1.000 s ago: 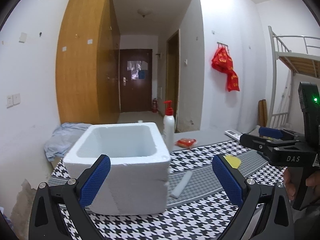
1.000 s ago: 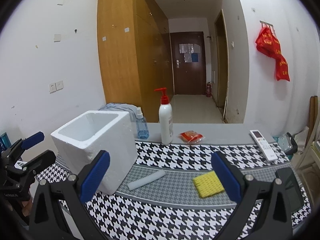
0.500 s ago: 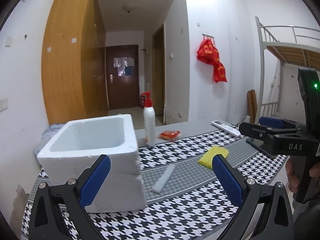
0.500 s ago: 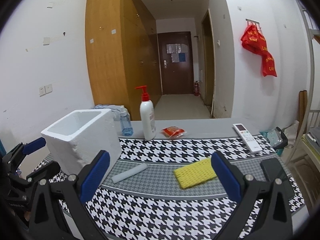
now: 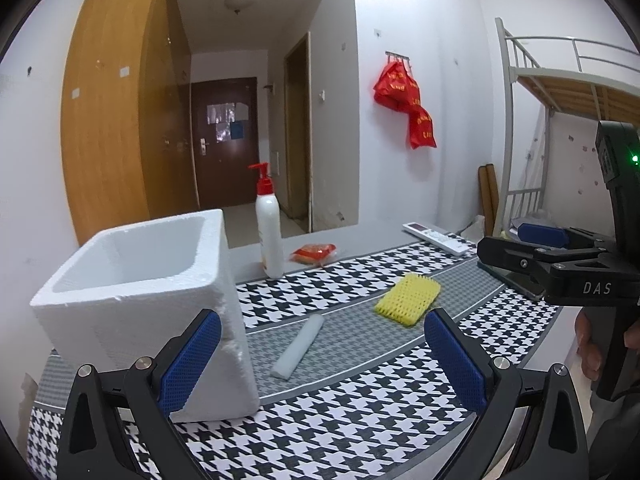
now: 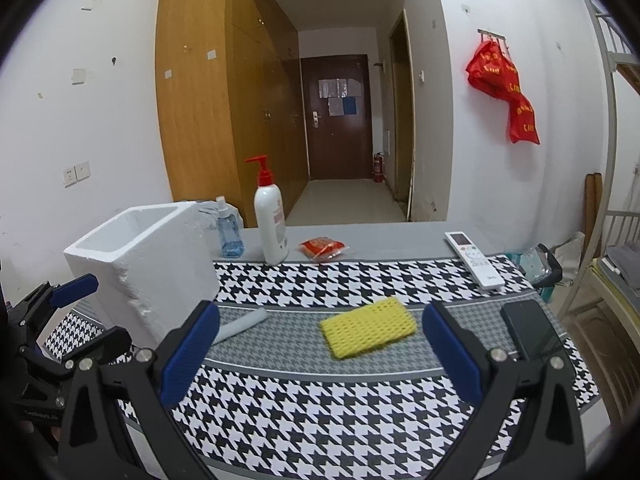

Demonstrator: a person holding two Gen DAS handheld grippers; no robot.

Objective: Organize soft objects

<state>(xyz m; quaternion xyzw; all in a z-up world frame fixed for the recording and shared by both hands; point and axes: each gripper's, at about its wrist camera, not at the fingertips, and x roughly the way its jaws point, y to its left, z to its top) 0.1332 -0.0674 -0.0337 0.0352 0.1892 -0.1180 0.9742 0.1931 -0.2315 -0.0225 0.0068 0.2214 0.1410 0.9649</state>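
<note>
Facing the counter (image 6: 360, 276) from its near edge, both claws hang spread wide with nothing between their pads: the right claw (image 6: 320, 354) lines up with the yellow foam net (image 6: 368, 332), the left claw (image 5: 322, 358) with the white foam roll (image 5: 298, 346). Each soft piece lies flat on the grey band of the houndstooth mat, well apart from the other, the roll near the white foam box (image 5: 144, 292), probably the bin for them, though its inside is hidden from here. A good pick would drop the right claw low, straddle the net across its short side and close gently so it does not crush. Behind stand a pump bottle (image 6: 271, 224), a blue bottle (image 6: 229, 234), a red packet (image 6: 322, 248), a remote (image 6: 474, 260) and a dark phone (image 6: 528, 330); only the phone sits near the net's right end.
</note>
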